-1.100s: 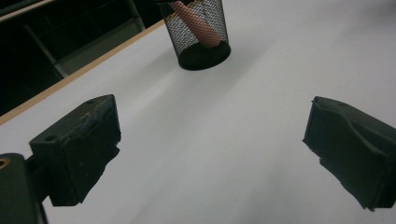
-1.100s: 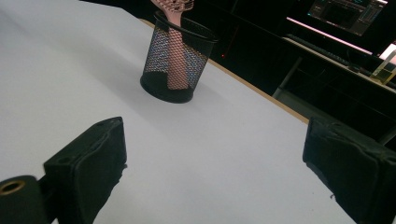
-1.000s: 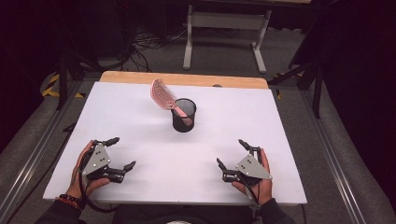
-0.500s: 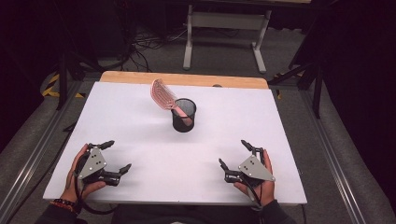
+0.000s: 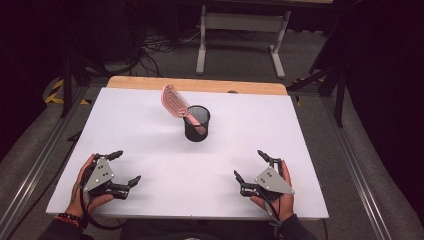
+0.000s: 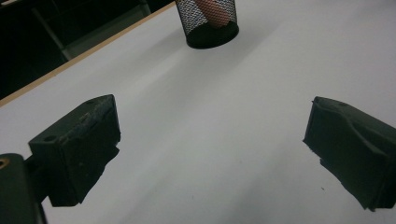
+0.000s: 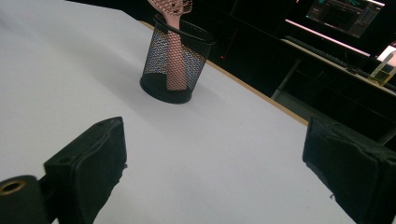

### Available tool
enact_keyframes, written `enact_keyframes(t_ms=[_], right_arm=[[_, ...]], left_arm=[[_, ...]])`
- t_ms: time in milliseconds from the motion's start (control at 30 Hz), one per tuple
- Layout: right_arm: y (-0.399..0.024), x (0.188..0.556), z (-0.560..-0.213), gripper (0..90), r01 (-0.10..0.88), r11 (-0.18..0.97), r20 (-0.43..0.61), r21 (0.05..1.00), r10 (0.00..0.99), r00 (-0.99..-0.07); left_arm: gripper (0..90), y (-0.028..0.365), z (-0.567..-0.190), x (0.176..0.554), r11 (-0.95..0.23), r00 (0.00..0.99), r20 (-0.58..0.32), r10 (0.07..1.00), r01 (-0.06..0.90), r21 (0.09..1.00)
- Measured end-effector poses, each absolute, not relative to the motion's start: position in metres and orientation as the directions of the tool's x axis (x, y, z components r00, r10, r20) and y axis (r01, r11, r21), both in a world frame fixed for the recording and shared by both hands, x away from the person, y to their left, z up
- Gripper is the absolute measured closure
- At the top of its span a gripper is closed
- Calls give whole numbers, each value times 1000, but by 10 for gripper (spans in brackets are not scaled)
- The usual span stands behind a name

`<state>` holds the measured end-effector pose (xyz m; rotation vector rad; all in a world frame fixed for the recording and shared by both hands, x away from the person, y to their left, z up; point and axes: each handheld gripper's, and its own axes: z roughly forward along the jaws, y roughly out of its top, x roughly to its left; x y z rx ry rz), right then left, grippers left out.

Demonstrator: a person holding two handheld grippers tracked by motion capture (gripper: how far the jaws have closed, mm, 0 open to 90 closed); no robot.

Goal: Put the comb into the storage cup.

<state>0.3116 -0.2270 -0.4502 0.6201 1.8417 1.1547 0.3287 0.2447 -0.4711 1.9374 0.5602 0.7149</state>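
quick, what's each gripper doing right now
Left gripper: open, holding nothing, low over the table.
Right gripper: open, holding nothing.

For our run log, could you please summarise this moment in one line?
left hand-held gripper: open, empty | right hand-held gripper: open, empty | pink hairbrush: handle-down in black mesh cup | table: white

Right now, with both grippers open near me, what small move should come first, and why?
Probably ease the right gripper forward toward the pink brush, whose head leans out of the black mesh cup. Both grippers sit open and empty at the near edge, the left gripper too, well short of the cup.
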Motion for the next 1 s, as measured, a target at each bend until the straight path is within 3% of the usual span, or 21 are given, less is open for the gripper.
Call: enact_keyframes(t_ms=[1000], right_arm=[[-227, 312, -452, 70, -19, 457, -402, 889, 760, -511]], left_arm=[[45, 240, -472, 332, -446, 740, 249, 624, 76, 892]])
